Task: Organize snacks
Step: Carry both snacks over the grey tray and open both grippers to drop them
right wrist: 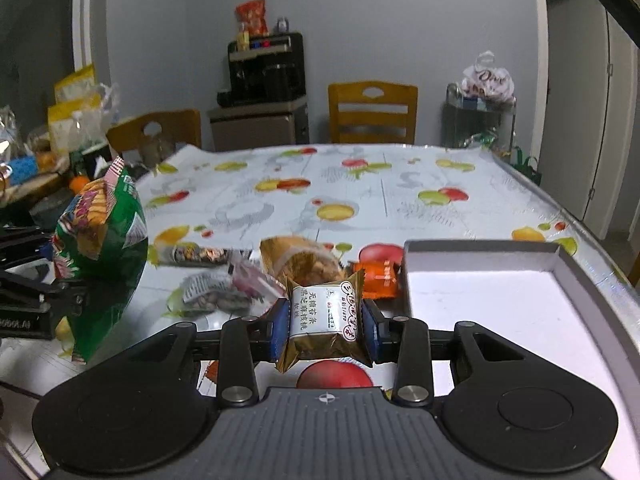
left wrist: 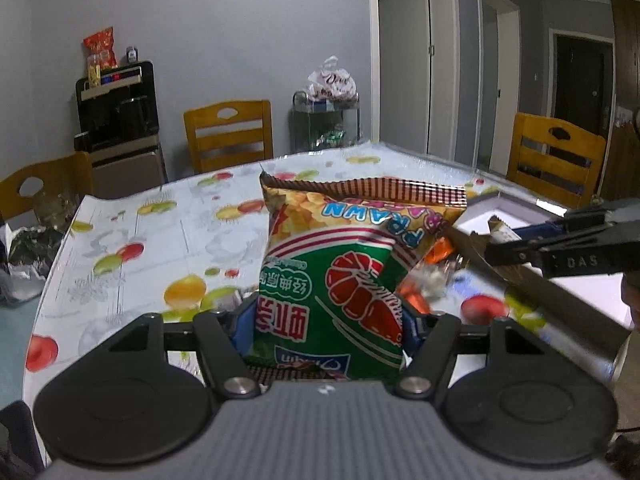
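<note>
My left gripper (left wrist: 328, 320) is shut on a green and red prawn cracker bag (left wrist: 340, 272) and holds it upright above the table; the bag also shows at the left of the right wrist view (right wrist: 104, 240). My right gripper (right wrist: 325, 320) is shut on a small brown wrapped cake with a white label (right wrist: 322, 318), held above the table beside the white open box (right wrist: 480, 252). The right gripper shows in the left wrist view (left wrist: 568, 248), over the box (left wrist: 486, 204). Loose snacks lie on the table: an orange packet (right wrist: 378, 276), a brown bag (right wrist: 300, 260) and a nut packet (right wrist: 208, 296).
The table (right wrist: 360, 184) has a fruit-print cloth. Wooden chairs (right wrist: 372, 112) stand around it. A black appliance on a cabinet (right wrist: 266, 80) and a wire rack with a bag (right wrist: 480, 116) are against the far wall. Clutter sits on a side surface at the left (right wrist: 40, 152).
</note>
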`<state>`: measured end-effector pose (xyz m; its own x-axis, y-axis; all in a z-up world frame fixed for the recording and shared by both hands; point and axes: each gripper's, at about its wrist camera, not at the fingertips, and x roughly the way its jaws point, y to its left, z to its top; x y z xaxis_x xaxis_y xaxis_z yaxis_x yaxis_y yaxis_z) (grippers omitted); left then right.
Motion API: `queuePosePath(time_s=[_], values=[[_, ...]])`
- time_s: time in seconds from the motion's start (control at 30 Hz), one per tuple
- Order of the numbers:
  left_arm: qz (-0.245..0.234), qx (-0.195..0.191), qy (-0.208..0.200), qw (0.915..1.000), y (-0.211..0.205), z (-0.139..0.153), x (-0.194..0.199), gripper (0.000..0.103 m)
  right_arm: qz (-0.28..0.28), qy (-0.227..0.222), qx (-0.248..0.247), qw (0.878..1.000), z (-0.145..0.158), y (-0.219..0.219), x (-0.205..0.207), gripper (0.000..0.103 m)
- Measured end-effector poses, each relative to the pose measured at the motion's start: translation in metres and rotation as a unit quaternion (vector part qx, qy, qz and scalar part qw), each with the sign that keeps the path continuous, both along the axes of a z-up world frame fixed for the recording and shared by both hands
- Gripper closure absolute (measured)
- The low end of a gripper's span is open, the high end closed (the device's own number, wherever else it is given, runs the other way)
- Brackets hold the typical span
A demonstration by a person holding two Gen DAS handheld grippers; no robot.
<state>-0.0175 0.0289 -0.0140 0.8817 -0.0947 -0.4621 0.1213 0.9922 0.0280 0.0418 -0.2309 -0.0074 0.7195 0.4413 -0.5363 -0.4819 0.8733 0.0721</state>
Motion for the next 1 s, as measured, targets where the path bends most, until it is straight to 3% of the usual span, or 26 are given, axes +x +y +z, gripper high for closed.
queuePosePath(time_s=[0.3,0.7,1.0], values=[[-0.041,0.011,-0.015,0.9990,-0.049,0.037,0.024,0.038,-0.026,-0.024,0.016,0.999,0.015,-0.052,-0.001,0.064],[-0.133,0.072,-0.001,0.9885,-0.182,0.060,0.098,0.038,-0.087,-0.012,0.016,0.996,-0.009,-0.130,0.019,0.064],[-0.186,0.117,0.079,0.9724,-0.290,0.037,0.190,0.038,-0.087,0.002,-0.013,0.996,-0.026,-0.160,0.031,0.064]])
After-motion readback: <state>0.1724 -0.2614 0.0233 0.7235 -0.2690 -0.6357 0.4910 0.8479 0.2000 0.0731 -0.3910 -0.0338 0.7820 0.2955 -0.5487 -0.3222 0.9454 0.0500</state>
